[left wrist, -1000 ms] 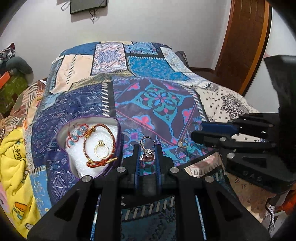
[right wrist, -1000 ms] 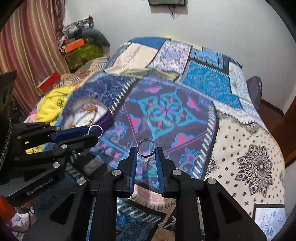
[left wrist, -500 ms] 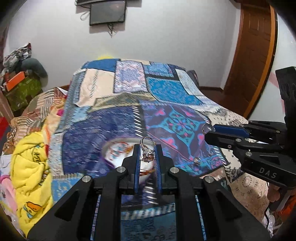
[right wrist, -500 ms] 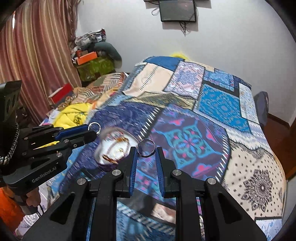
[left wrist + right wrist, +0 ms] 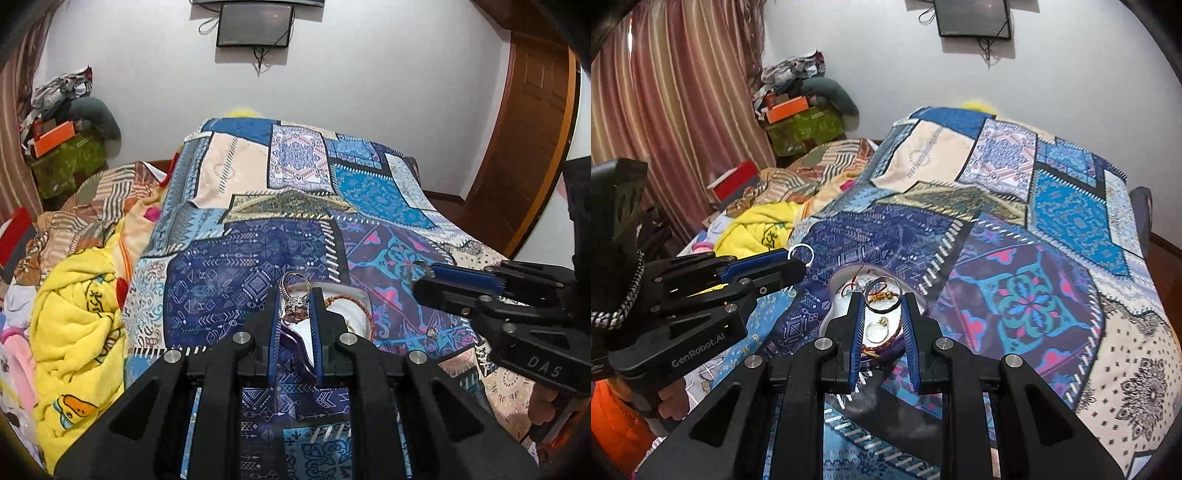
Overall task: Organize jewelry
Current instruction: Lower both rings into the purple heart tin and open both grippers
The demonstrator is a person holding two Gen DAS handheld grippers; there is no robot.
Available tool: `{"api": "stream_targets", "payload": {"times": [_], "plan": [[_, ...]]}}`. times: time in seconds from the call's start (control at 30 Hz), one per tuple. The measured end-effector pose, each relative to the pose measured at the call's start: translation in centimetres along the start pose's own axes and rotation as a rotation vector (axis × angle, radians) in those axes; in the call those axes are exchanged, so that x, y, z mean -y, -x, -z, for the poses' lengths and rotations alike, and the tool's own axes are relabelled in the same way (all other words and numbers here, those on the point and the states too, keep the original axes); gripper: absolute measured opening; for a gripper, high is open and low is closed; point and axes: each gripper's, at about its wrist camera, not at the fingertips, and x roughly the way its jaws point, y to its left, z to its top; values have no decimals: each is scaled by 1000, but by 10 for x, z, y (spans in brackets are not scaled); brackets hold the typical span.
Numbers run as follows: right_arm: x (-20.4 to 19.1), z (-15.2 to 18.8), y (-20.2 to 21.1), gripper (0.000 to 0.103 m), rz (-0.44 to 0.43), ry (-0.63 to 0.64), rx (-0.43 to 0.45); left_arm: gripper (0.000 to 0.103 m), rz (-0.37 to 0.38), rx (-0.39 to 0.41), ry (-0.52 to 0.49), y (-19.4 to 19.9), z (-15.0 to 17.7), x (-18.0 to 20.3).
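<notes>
Carrying a ring in each gripper above the patchwork bedspread point(image 5: 258, 280), both tools are seen just short of the white jewelry dish point(image 5: 846, 295) that lies on the cloth. The left gripper point(image 5: 295, 306) is closed to a narrow gap on a stone-set ring point(image 5: 295, 308), pinched by its setting with the silver band standing up past the fingertips. The right gripper point(image 5: 882, 306) is likewise nearly closed, on a plain silver ring point(image 5: 882, 295) held by its edges alone.

Inside the dish a gold ring point(image 5: 877, 331) and a red-and-gold braided bracelet point(image 5: 881, 293) can be made out, though the dish is largely hidden behind the fingers in both views, so its exact rim is hard to judge.

The chief risk is judged to be a release made off-target: a ring let go over the rim could be lost in the busy pattern of the bedspread. The plain ring, gripped so slightly, could be twisted out early by any jolt. With both grippers converging on one small dish, a collision could be caused, and the dish could be tipped on the soft bedding.
</notes>
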Motion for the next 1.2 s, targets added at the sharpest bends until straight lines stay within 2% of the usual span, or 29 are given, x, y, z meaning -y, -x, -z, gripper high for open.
{"api": "stream_targets", "payload": {"times": [0.2, 0.57, 0.77, 1.2], "plan": [[5, 5, -26, 18, 0, 4, -59, 14, 13, -25, -14, -16, 3, 1], [12, 3, -47, 18, 4, 22, -98, 14, 45, -74, -12, -54, -1, 3], [12, 2, -49, 18, 2, 40, -99, 14, 62, -113, 5, -72, 1, -2], [17, 1, -39, 19, 3, 15, -114, 14, 56, -115, 32, -72, -4, -7]]}}
